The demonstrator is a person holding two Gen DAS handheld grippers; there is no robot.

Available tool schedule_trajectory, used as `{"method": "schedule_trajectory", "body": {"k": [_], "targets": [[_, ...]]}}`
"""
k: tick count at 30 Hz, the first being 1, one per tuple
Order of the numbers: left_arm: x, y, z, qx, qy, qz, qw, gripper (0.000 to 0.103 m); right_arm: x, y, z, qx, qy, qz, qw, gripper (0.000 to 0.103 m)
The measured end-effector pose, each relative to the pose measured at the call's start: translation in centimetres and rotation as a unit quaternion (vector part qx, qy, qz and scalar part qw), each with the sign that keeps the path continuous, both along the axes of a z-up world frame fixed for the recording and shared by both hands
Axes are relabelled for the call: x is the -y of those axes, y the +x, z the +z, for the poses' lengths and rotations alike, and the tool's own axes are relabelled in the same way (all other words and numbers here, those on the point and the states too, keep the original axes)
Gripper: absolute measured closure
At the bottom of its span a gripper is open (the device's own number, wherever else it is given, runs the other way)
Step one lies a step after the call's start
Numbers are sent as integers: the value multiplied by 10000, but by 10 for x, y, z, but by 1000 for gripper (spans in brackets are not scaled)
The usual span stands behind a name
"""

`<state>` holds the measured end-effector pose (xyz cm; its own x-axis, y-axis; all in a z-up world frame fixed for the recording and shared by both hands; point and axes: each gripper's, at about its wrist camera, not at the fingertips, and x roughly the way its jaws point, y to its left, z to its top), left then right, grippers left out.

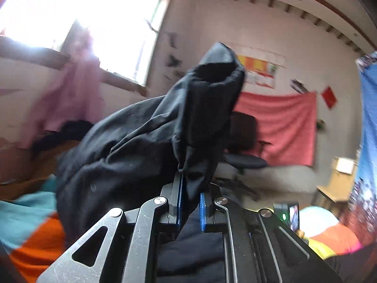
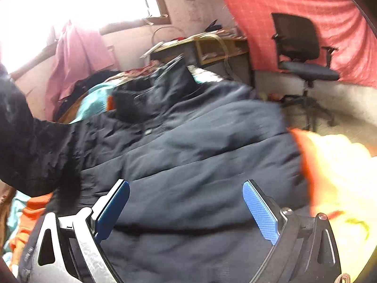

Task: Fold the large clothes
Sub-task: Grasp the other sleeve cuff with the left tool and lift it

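A large dark navy padded jacket (image 2: 200, 146) lies spread over a bed covered in a colourful blanket (image 2: 341, 176). My left gripper (image 1: 190, 184) is shut on the jacket's sleeve (image 1: 179, 108), which is lifted and stands up in front of the camera, its cuff opening at the top. In the right wrist view that raised sleeve (image 2: 28, 146) hangs at the left edge. My right gripper (image 2: 186, 202) is open just above the jacket's body, with nothing between its blue pads (image 2: 259, 212).
A black office chair (image 2: 299, 54) stands by a red cloth on the far wall. A cluttered wooden desk (image 2: 212, 44) sits beyond the bed. Pink fabric (image 2: 77, 56) hangs under the bright window. Other dark clothes (image 2: 94, 82) are piled at the bed's head.
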<state>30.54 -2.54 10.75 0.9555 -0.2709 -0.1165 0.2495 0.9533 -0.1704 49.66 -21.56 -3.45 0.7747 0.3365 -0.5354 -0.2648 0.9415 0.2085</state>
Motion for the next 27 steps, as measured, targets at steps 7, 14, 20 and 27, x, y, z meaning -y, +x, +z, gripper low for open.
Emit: {"method": "schedule_trajectory", "body": {"k": [7,14,20,27], "targets": [[61,64,-65,-916,21,-745,9930,95,72,8,9,12,-201,-597,9980,6],[76,121,-126,-2028,-108,-929,9748,95,116,5,3,19,0,-1000,9950,6],[70,144,-157,-2671,98,-1030,9581,93,129,0,4,142,856,-475,9951,6],[73,125,-177,-3041,92,-1440,9417,58,130,14,-16,-755,1667,-341,9825,6]]}}
